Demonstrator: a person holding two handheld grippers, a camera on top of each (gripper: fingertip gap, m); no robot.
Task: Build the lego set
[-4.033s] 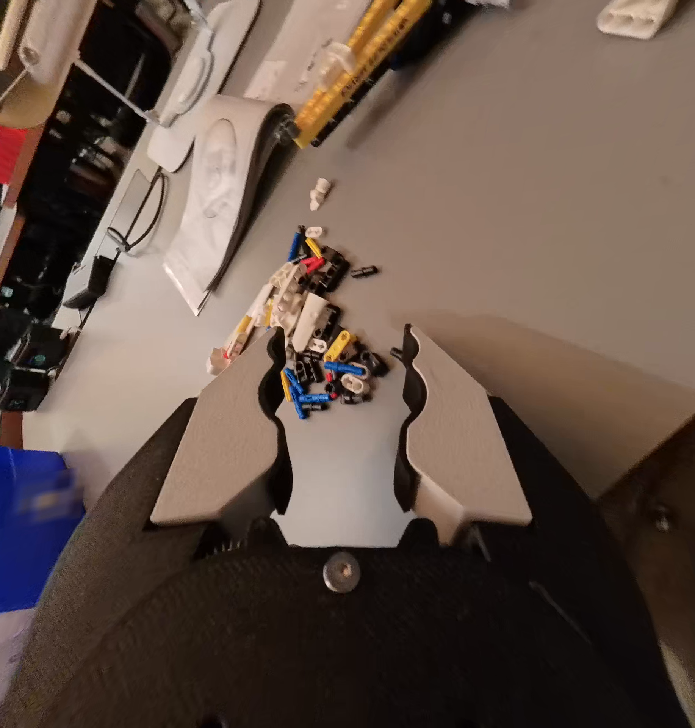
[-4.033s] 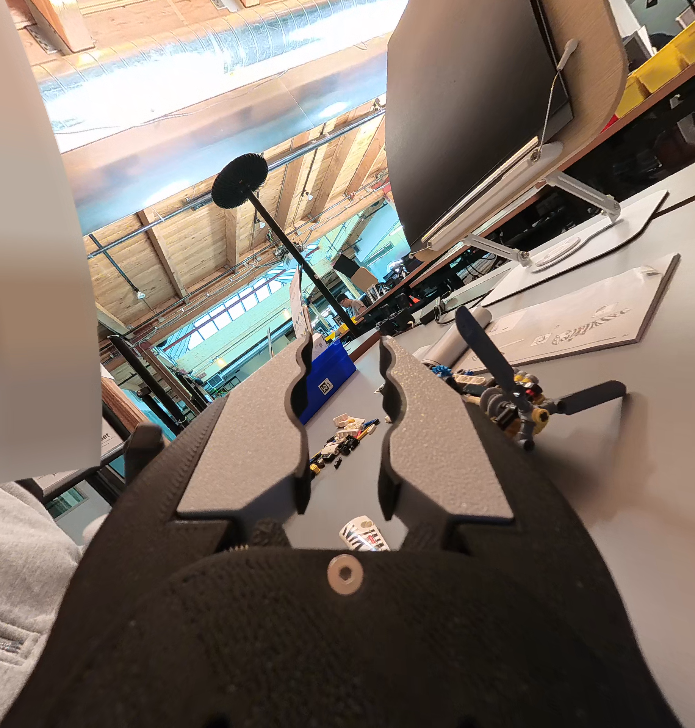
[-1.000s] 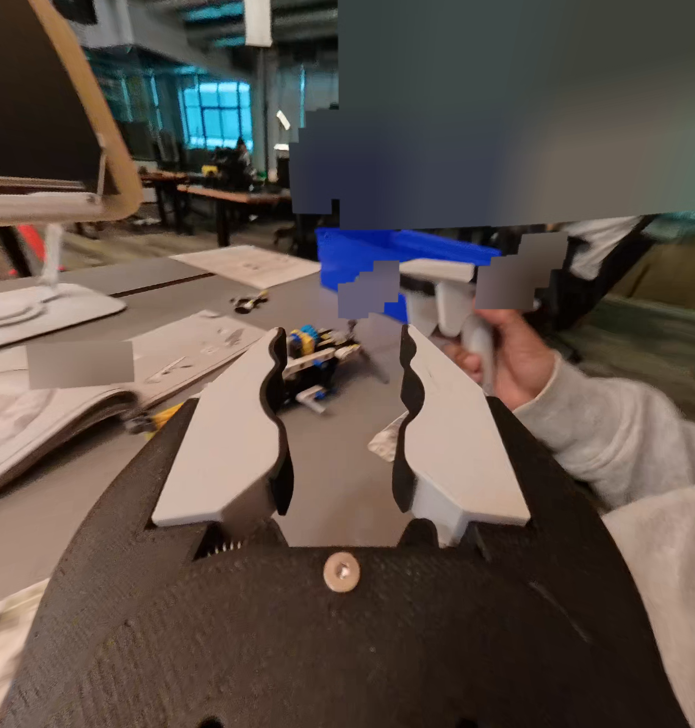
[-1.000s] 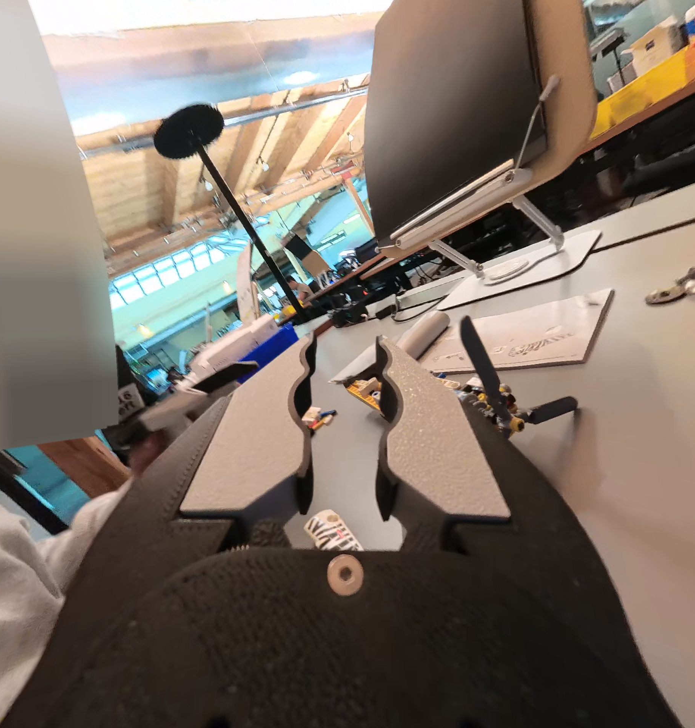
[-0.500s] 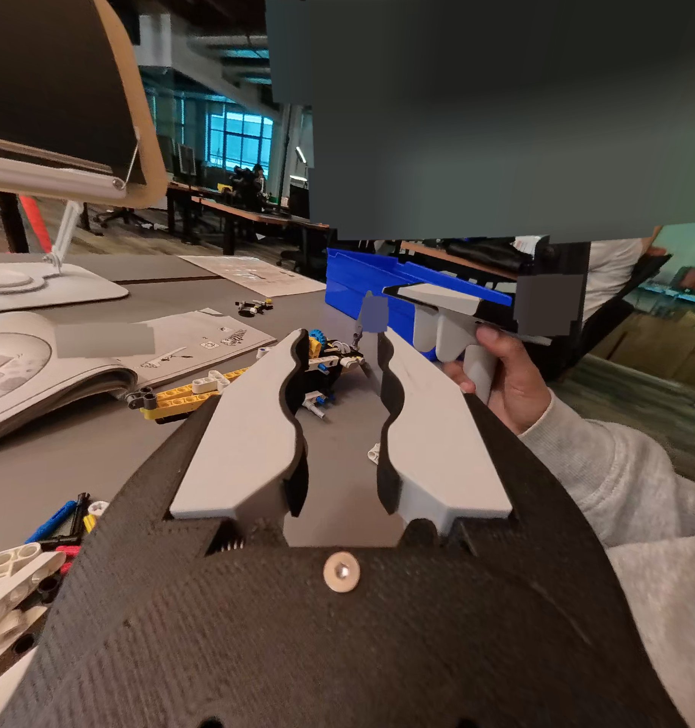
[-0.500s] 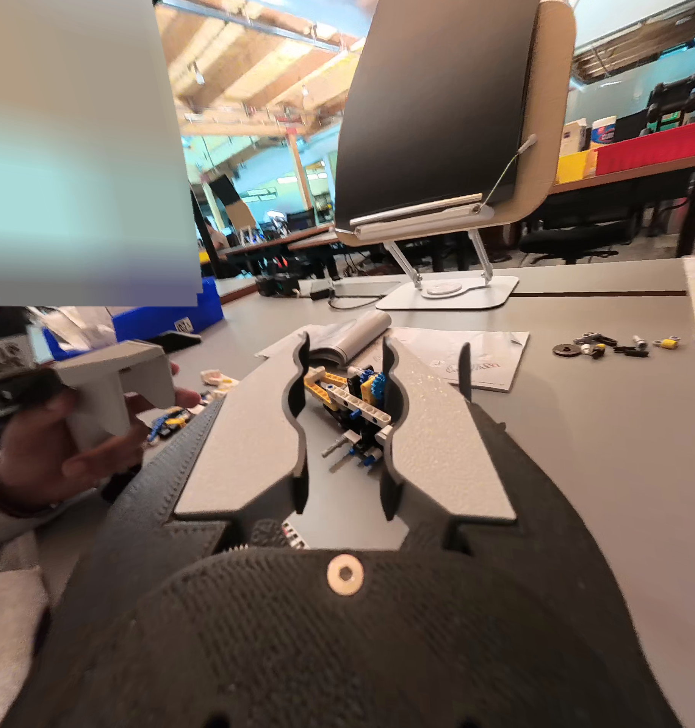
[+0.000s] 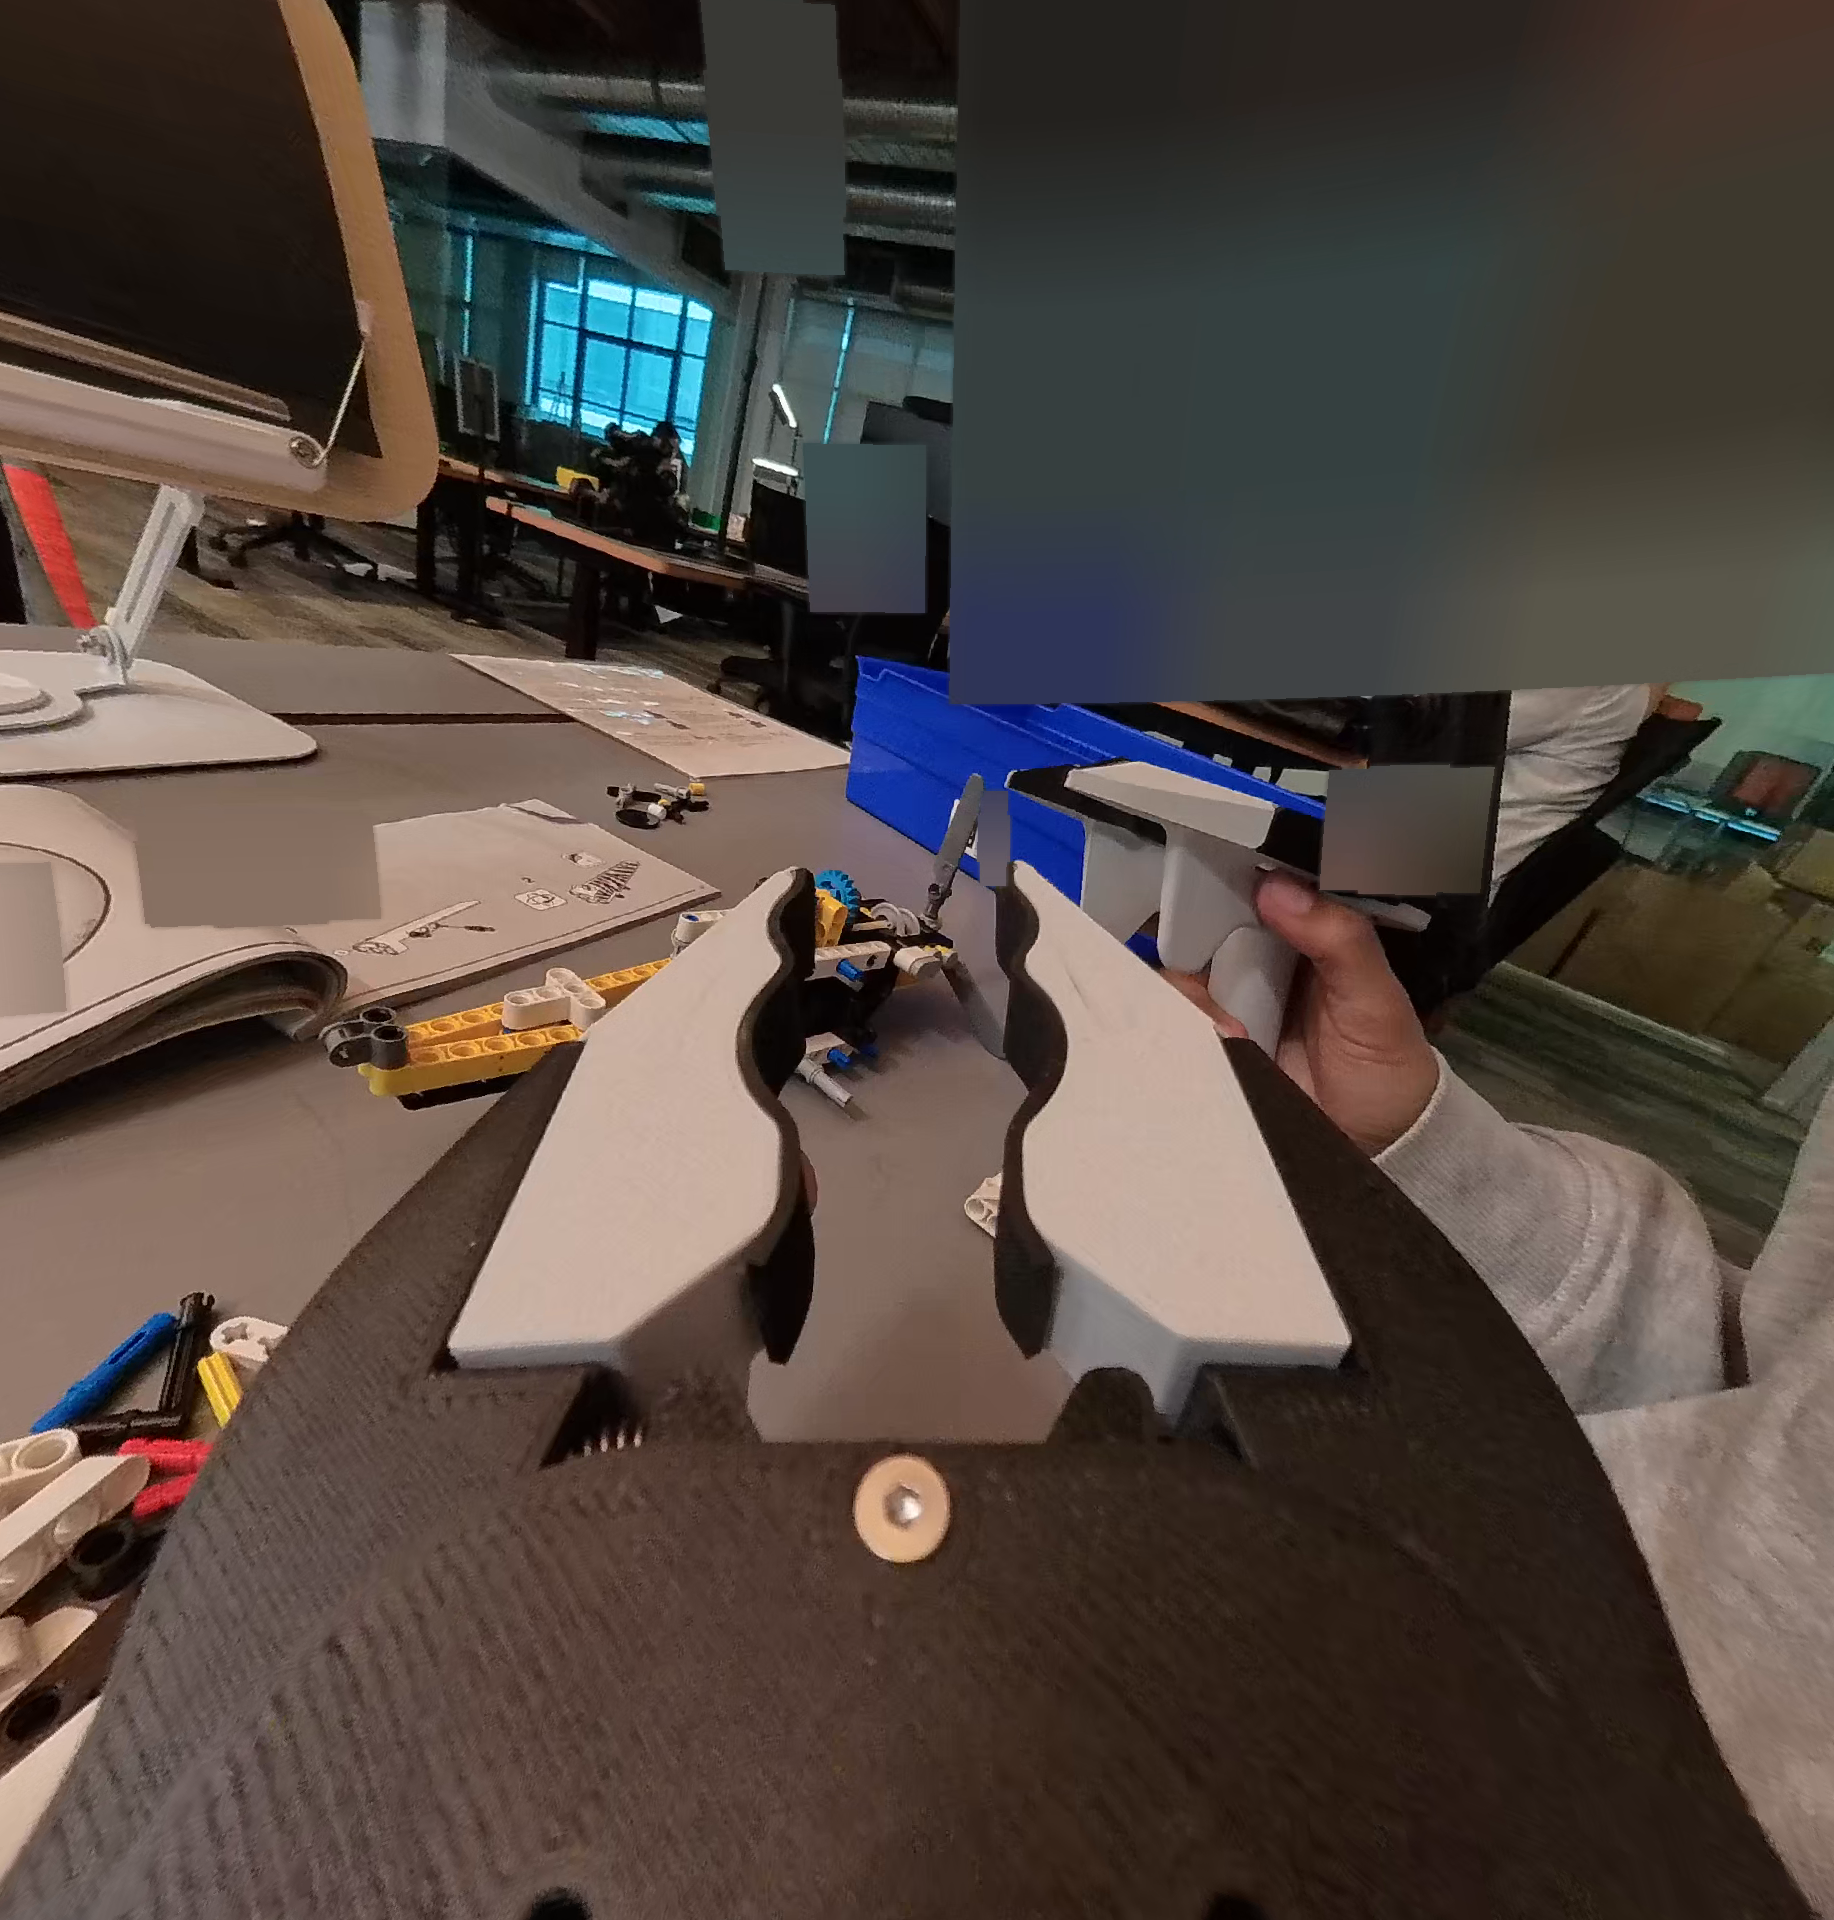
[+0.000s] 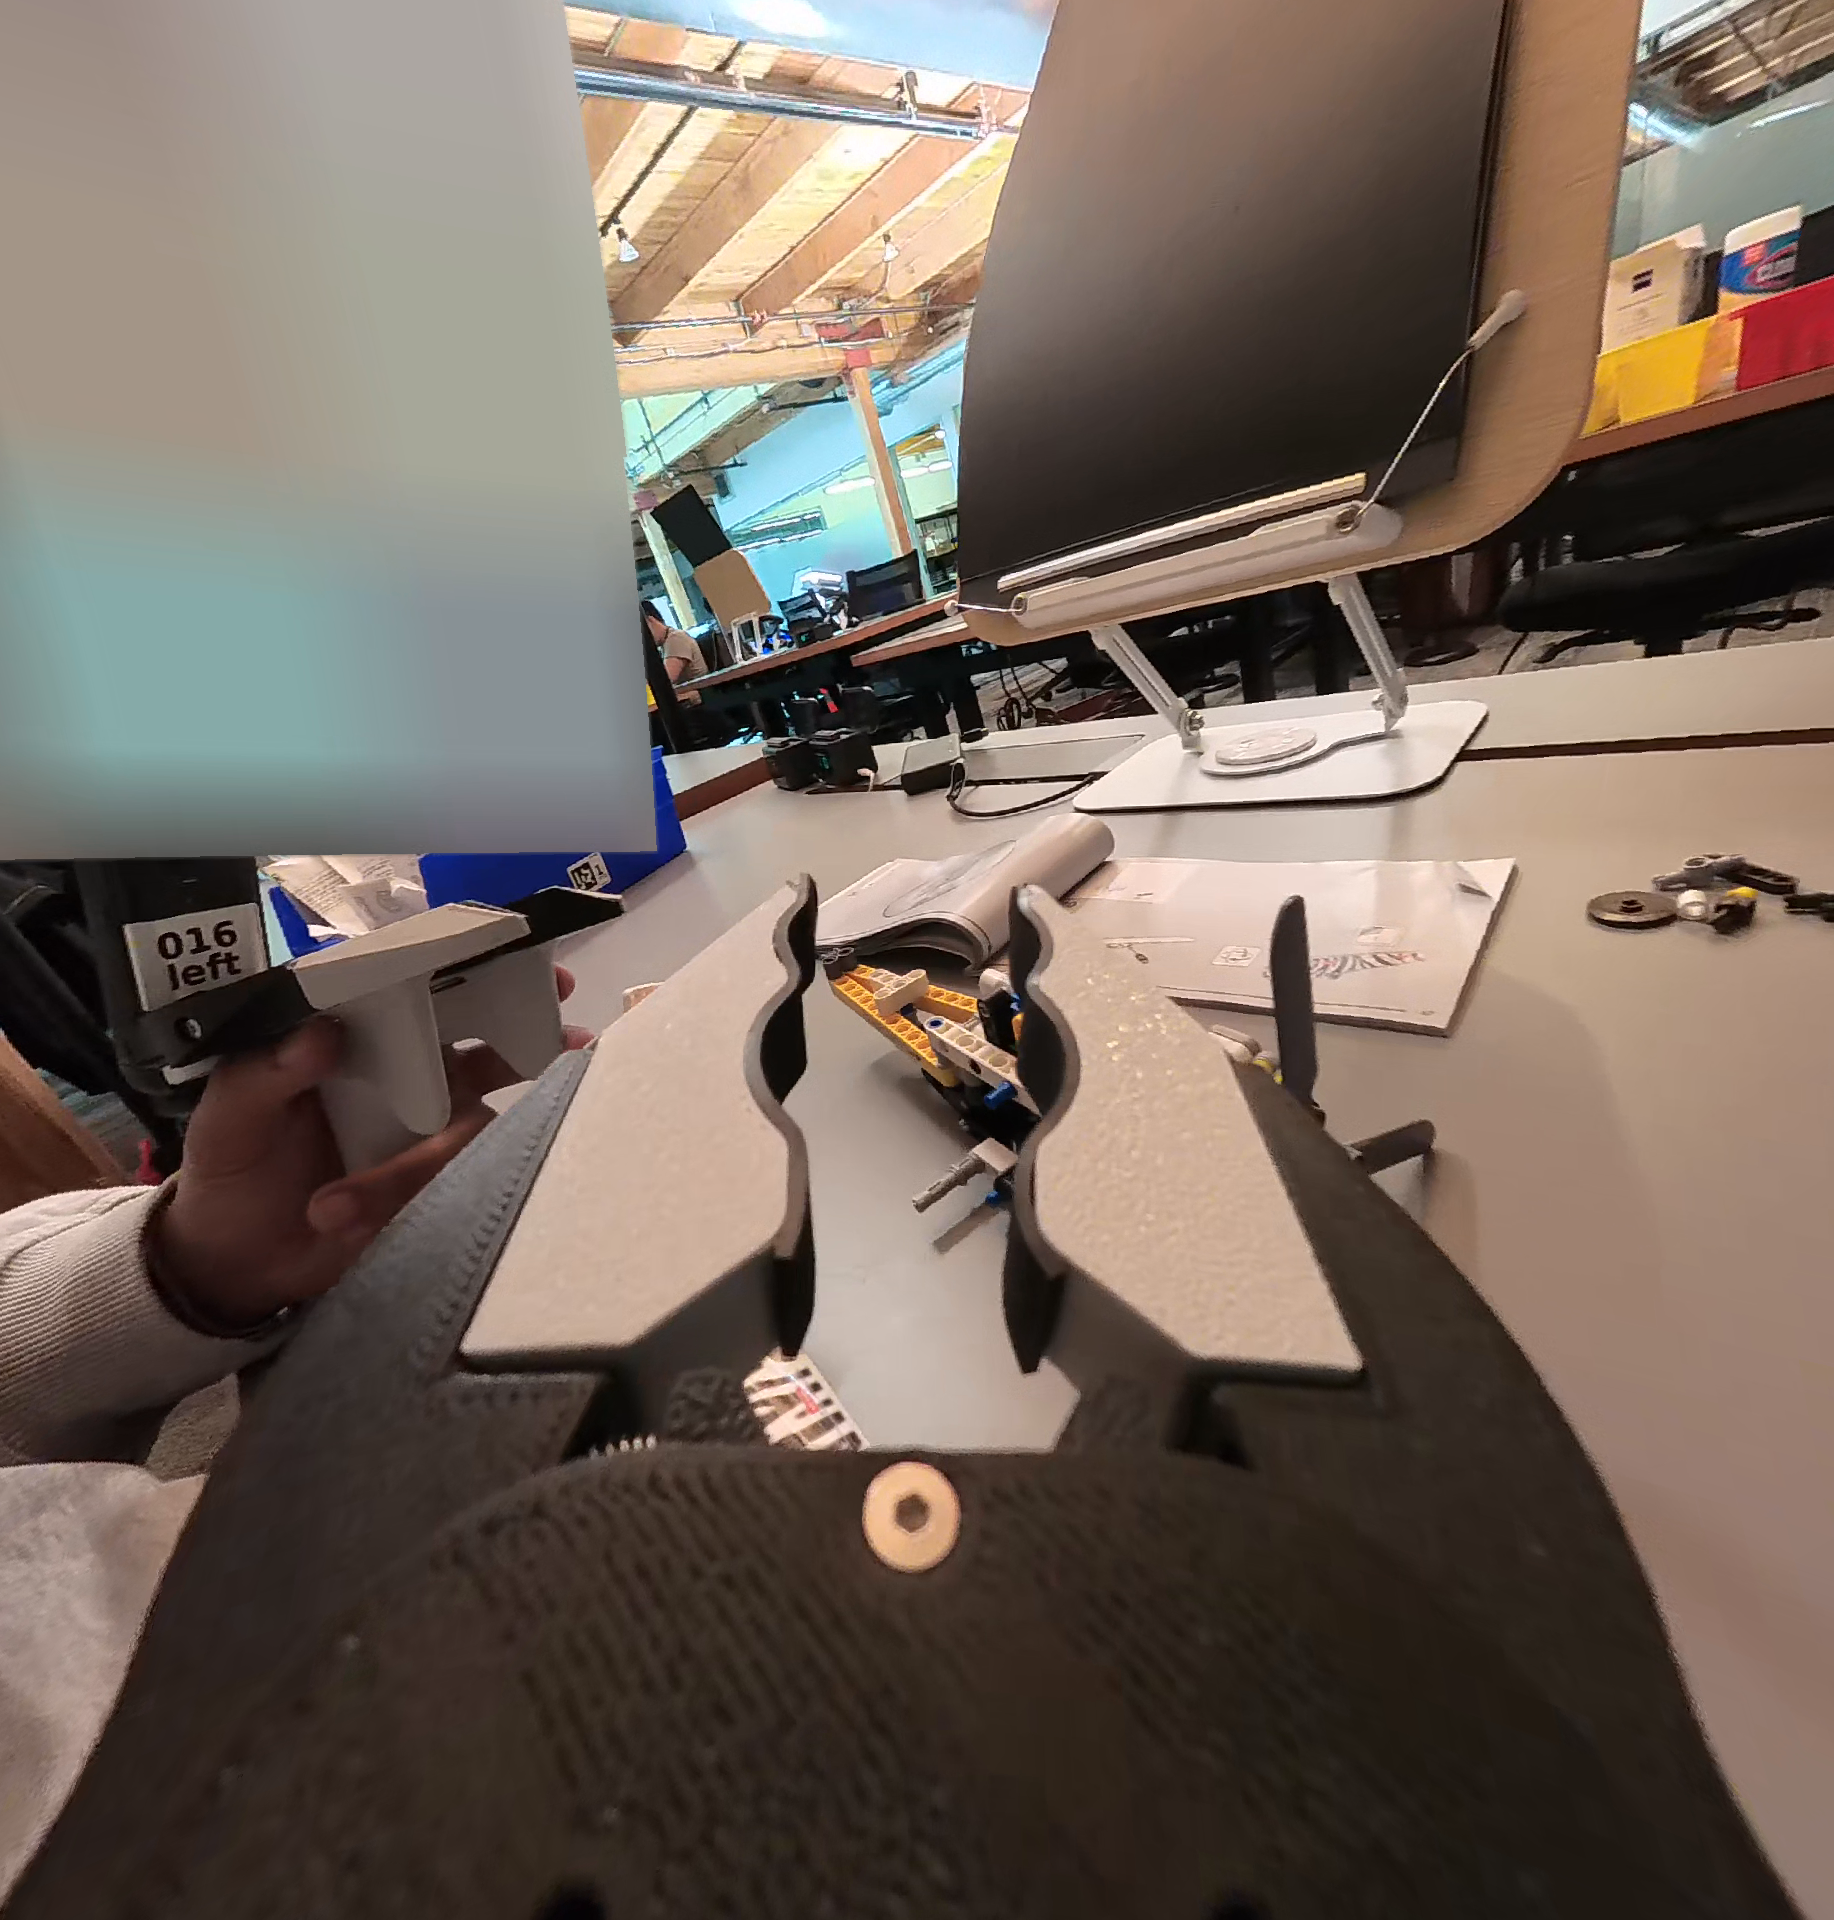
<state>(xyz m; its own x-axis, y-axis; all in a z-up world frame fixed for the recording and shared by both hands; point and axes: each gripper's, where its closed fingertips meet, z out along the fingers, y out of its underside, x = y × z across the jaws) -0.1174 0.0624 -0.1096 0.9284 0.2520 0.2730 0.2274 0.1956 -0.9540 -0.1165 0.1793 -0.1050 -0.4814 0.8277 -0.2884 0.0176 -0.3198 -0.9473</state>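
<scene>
Two handheld grippers converge on a half-built lego model (image 7: 871,961) lying on a grey table (image 7: 217,1174), just beside an open instruction booklet (image 7: 269,935). The left gripper (image 7: 902,914) points at the model from one side and the right gripper (image 8: 913,925) from the other, each with its jaws parted to a middling gap and nothing between them. In both wrist views the model sits straight ahead, just past the fingertips. Its long axis follows a yellow holed beam (image 7: 497,1029) that runs from the black core toward the booklet, crossing the left gripper's line of reach at an angle. Neither gripper looks clearly nearer. The model is hard, glossy plastic: a yellow beam, a white connector, a blue gear, grey pins sticking out low, and thin dark blades (image 8: 1290,987) standing up on the side away from the booklet. The gripper fingers are matte grey with wavy inner edges. Loose pieces (image 7: 92,1455) lie near the left gripper's body, away from the model.
</scene>
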